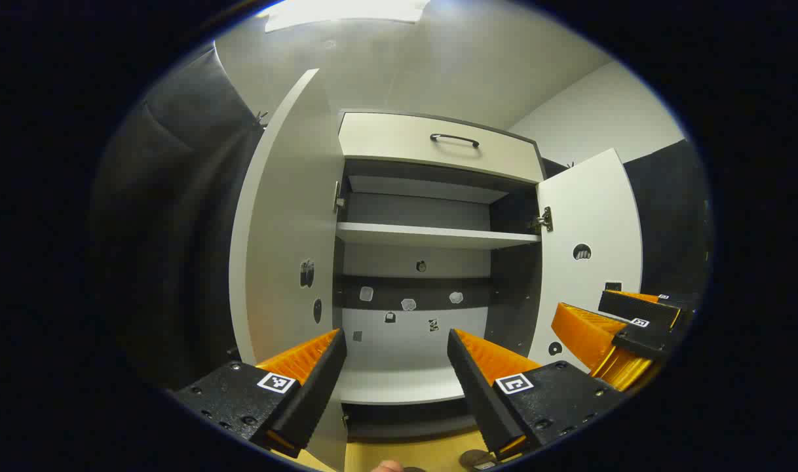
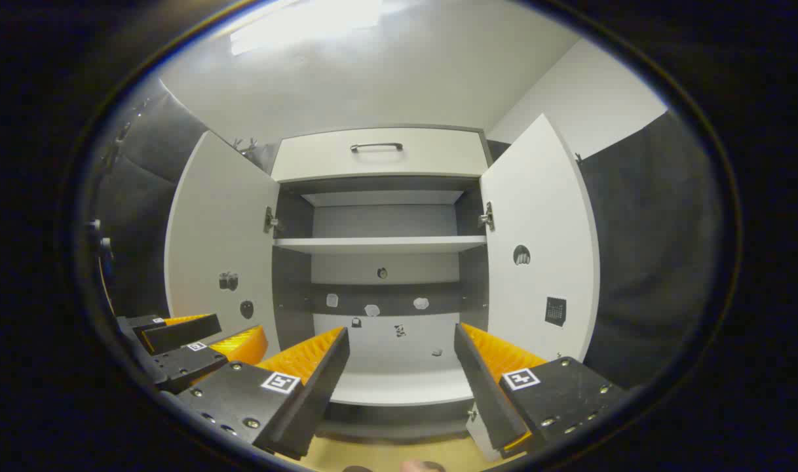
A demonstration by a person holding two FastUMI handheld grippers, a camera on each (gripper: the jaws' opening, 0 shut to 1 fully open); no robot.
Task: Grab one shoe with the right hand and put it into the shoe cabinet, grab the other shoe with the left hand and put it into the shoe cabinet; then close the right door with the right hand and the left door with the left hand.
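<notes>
Both hand-held grippers hang in front of the open shoe cabinet [image 2: 379, 262], each with its fingers spread wide apart and nothing between them. Seen in the left gripper view, the left hand-held gripper [image 1: 396, 367] faces the cabinet's lower compartment, and the right hand-held gripper [image 1: 625, 328] sits off to its right, near the right door [image 1: 589, 262]. Seen in the right gripper view, the right hand-held gripper [image 2: 402, 367] points at the same lower compartment, with the left hand-held gripper [image 2: 189, 341] beside it on the left, near the left door [image 2: 222, 262].

Both doors stand swung fully open. Inside, a white shelf [image 2: 379, 244] divides the upper space from the lower one, and the bottom board [image 2: 399, 390] lies bare and pale. A drawer [image 2: 379, 155] with a dark handle [image 2: 377, 147] runs across the top of the cabinet. Small stickers dot the back wall and the insides of the doors. No shoe can be made out in the cabinet or near the grippers.
</notes>
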